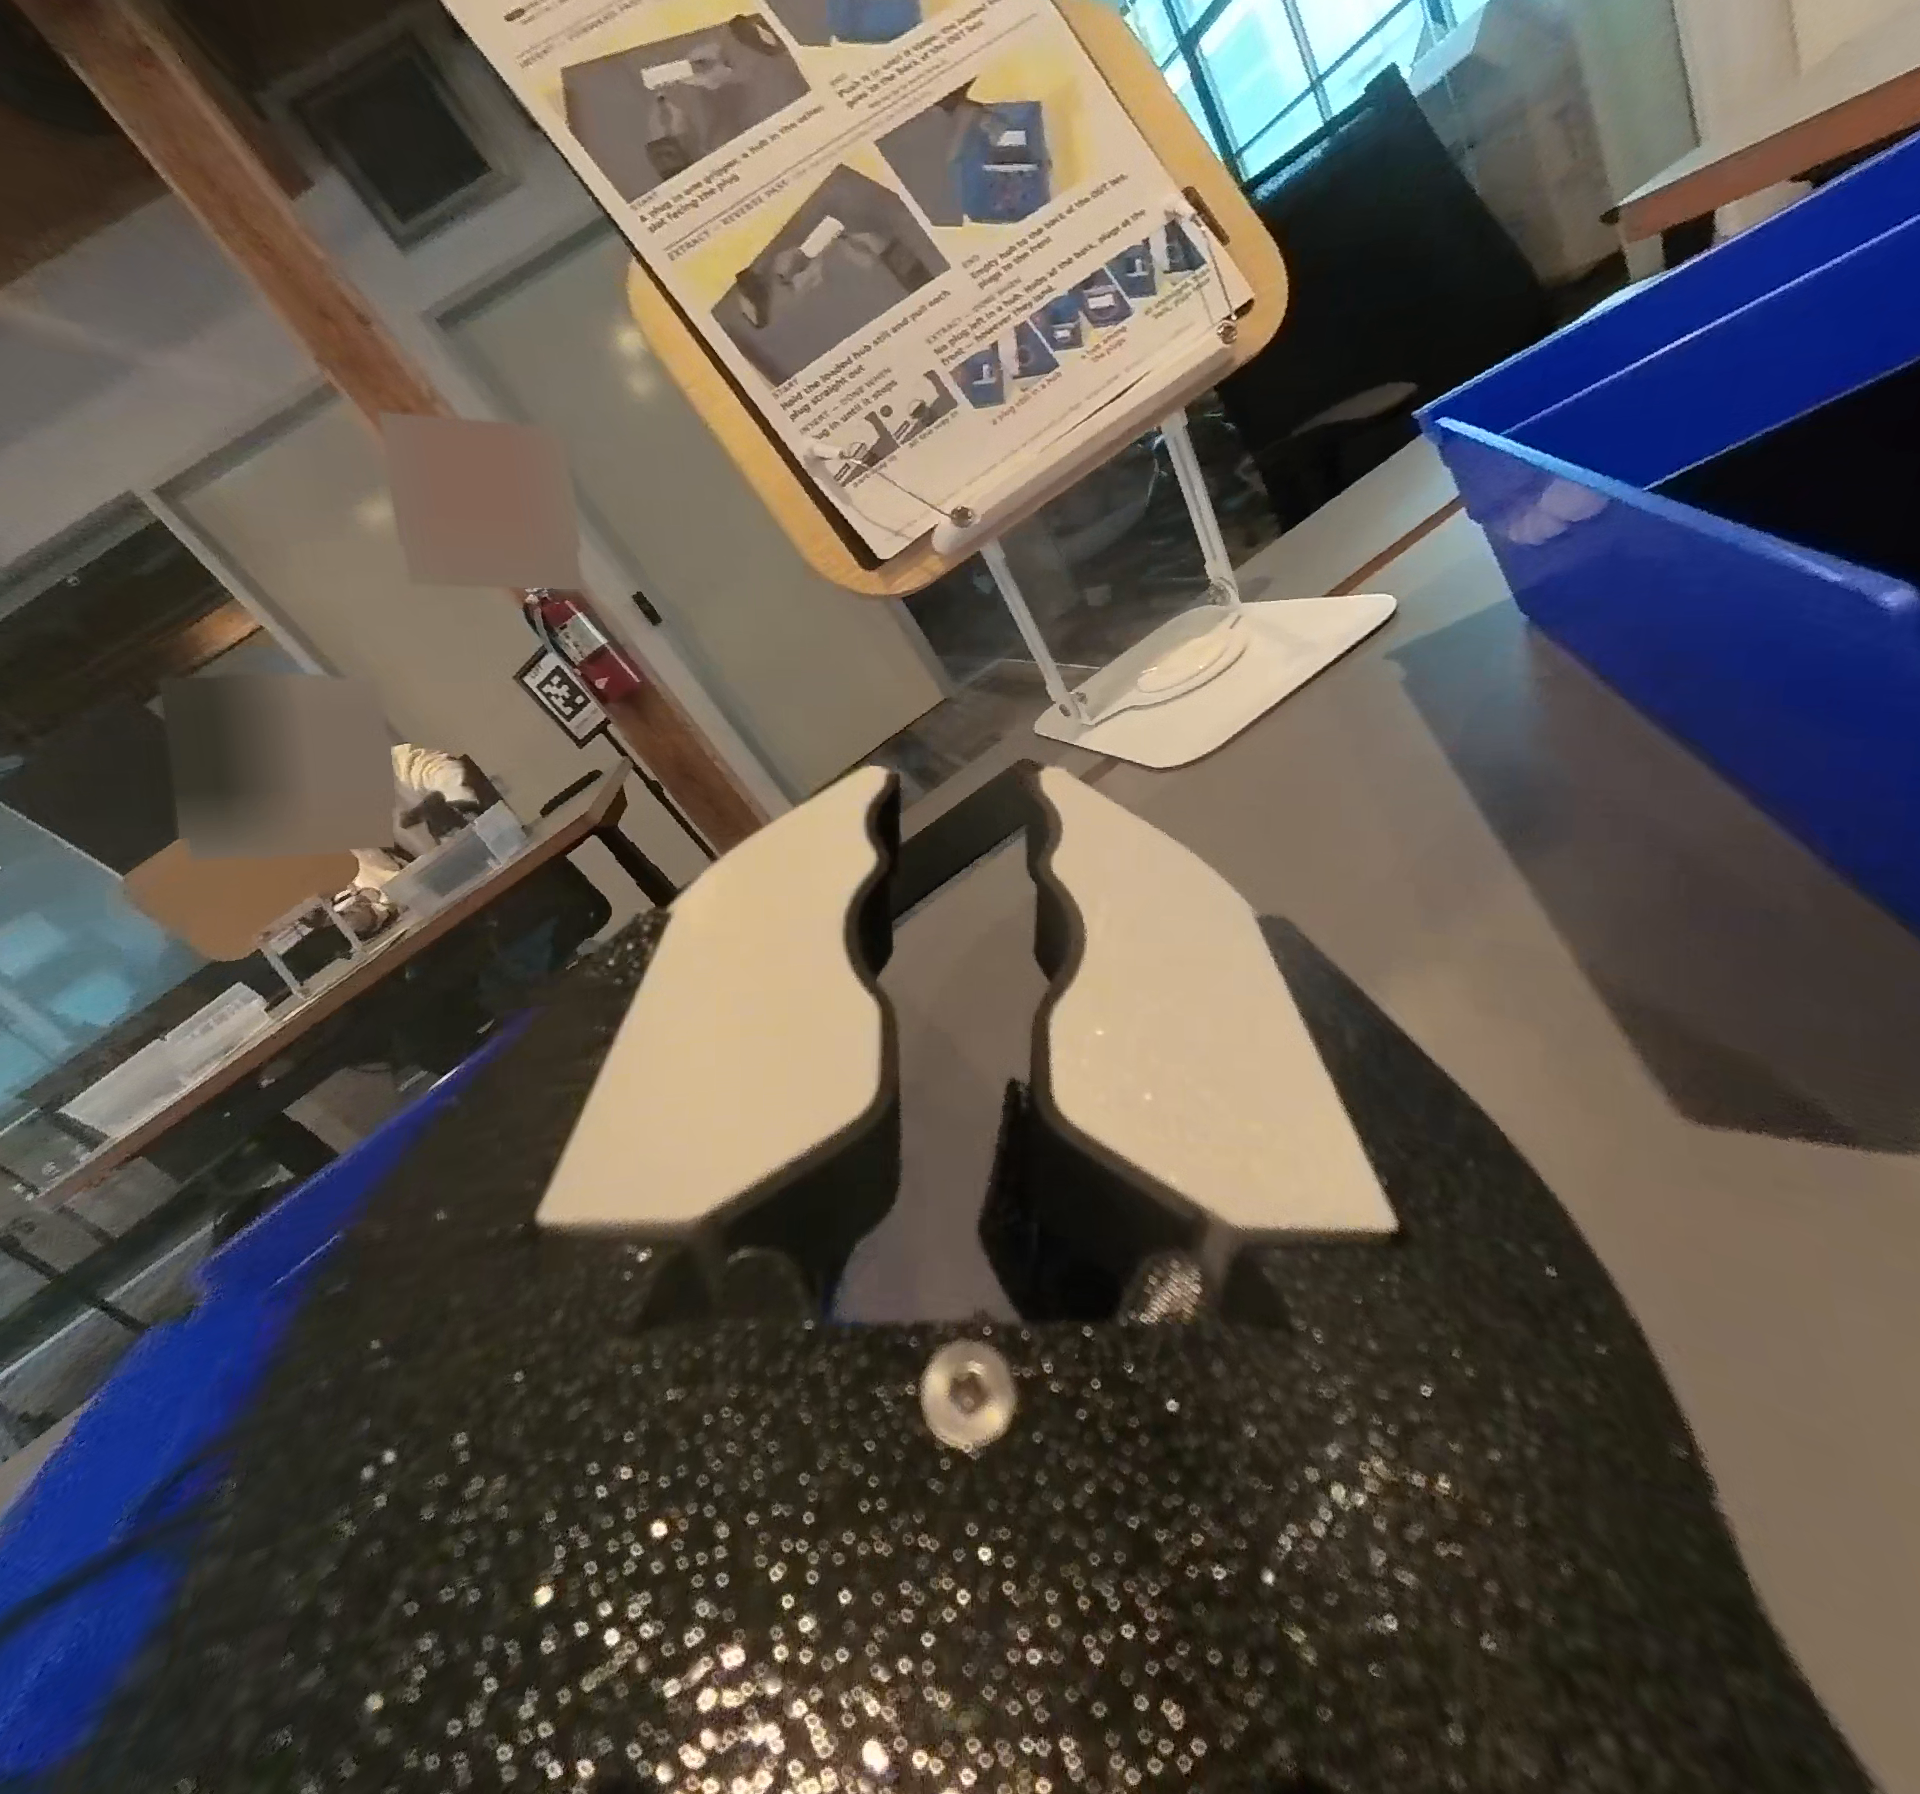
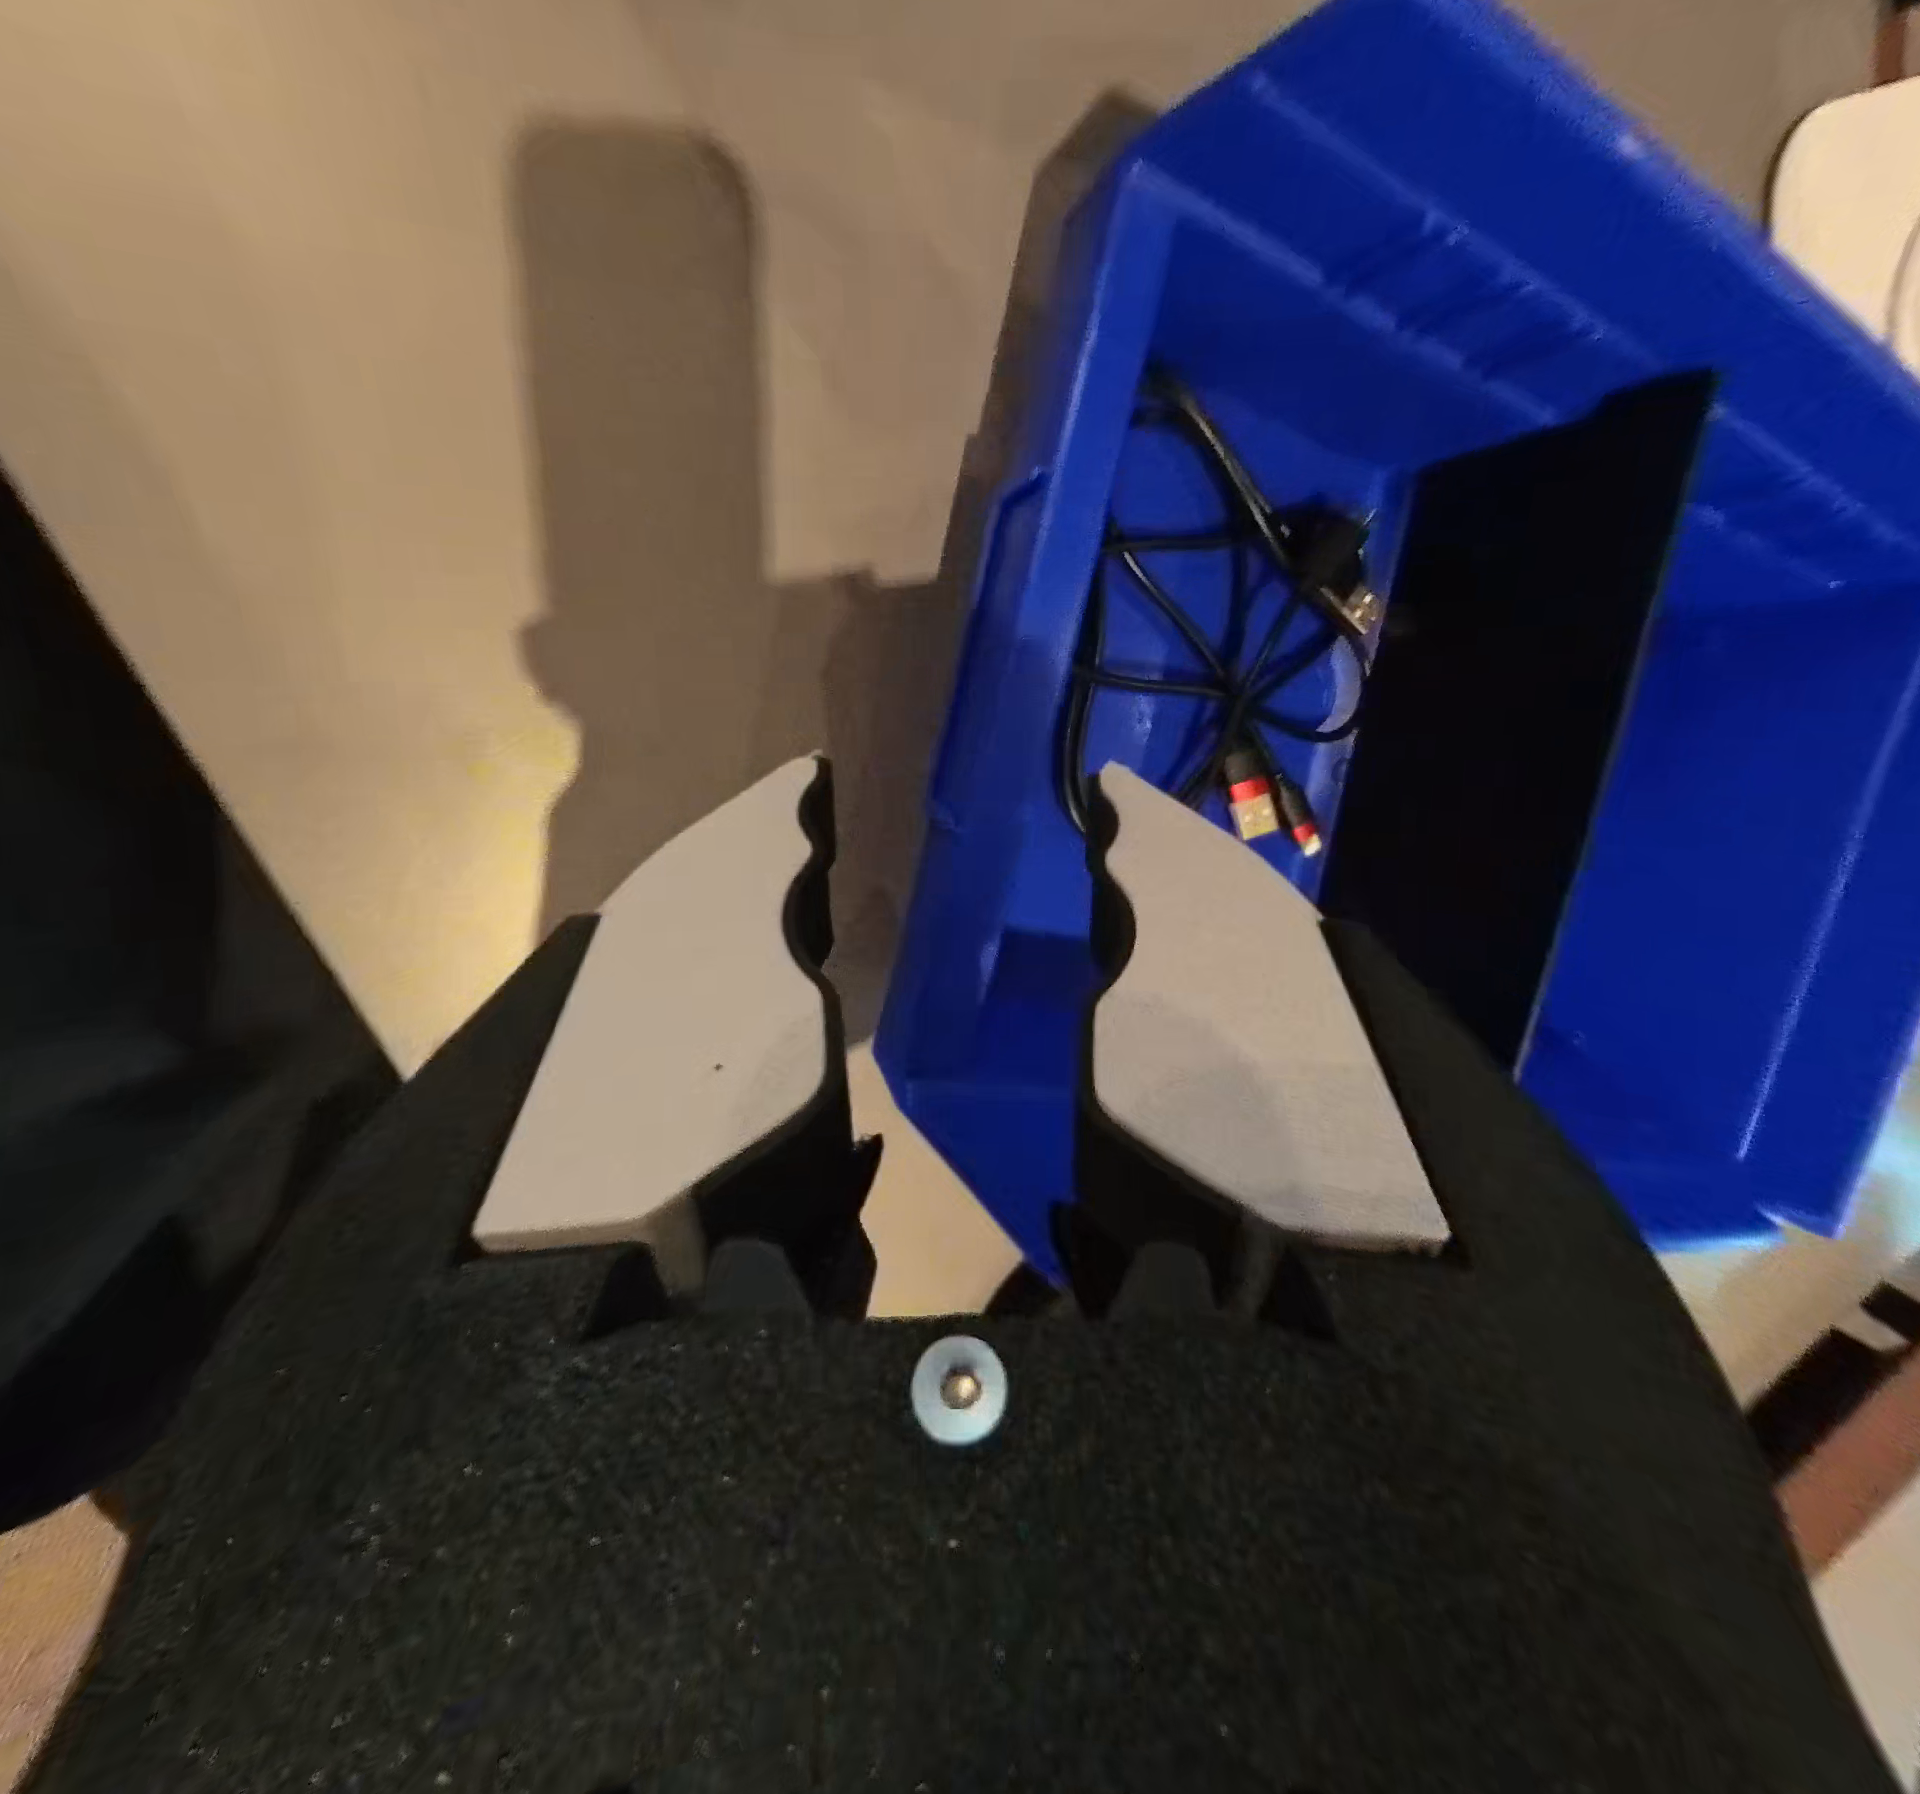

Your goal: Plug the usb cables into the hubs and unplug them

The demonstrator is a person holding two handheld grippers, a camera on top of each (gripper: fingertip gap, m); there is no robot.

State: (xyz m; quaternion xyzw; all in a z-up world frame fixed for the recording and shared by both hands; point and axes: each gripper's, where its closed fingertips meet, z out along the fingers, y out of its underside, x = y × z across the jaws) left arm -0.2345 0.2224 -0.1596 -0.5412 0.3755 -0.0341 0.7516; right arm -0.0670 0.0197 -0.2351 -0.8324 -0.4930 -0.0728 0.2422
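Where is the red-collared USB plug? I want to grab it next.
Right wrist view: the red-collared USB plug lies in the blue bin, beside its black divider, just past the right gripper.

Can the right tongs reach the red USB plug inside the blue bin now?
Probably yes. The open right tongs are empty, above the blue plastic bin, and the red USB plug lies uncovered beside the black divider; only tangled black cables crowd it.
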